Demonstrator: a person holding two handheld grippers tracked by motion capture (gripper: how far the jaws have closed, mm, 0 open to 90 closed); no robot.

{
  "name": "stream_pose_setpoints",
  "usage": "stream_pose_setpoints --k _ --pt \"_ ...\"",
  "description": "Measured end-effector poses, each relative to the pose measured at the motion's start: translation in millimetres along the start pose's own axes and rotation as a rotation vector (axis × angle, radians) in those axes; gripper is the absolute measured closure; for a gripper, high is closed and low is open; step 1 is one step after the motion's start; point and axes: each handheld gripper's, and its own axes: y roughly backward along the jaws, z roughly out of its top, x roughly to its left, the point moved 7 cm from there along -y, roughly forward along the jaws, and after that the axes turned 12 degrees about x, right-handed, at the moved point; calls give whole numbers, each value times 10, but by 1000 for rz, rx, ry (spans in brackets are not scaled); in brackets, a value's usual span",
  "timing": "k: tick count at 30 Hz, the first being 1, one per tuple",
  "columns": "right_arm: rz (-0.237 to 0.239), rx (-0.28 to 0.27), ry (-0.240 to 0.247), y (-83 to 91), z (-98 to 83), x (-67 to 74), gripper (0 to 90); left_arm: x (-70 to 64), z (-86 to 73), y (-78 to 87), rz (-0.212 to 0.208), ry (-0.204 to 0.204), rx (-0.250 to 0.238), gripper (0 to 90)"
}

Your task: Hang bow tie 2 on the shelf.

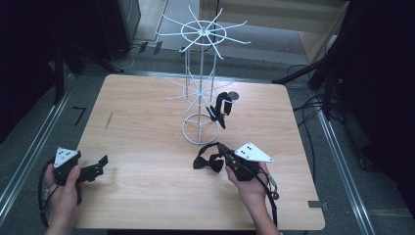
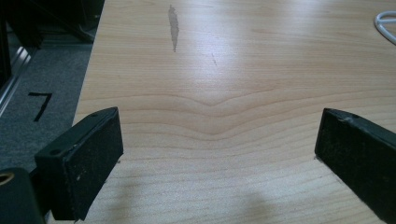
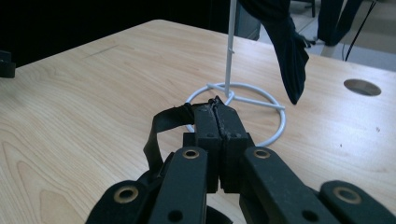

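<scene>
Black jaws of the right gripper (image 3: pixel 217 109) stand pressed together at the bottom of the right gripper view, clenched on the strap of a black bow tie (image 3: pixel 161 128). That strap loops out to the left of the jaw tips and curves back down under the gripper body. In the high view the bow tie (image 1: pixel 208 161) hangs just left of the right gripper (image 1: pixel 223 149), its knotted part close above the wooden table (image 1: pixel 147 196) (whether it touches the top I cannot tell).

Just beyond the jaw tips stands the round base of a white wire rack (image 1: pixel 200 129), with a second black bow tie (image 1: pixel 221 108) hanging from one of its lower arms.

Over by the table's left edge, the left gripper (image 1: pixel 100 166) is released, its jaws wide apart with bare wood between them.
</scene>
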Motion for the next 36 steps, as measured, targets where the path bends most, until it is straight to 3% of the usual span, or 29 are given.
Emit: stream_pose_setpoints --k 12,36 --pt "-17 -72 17 184 241 26 900 0 1 0 0 2 -3 14" --pt "-22 -159 36 365 611 123 900 5 1 0 -7 6 -1 14"
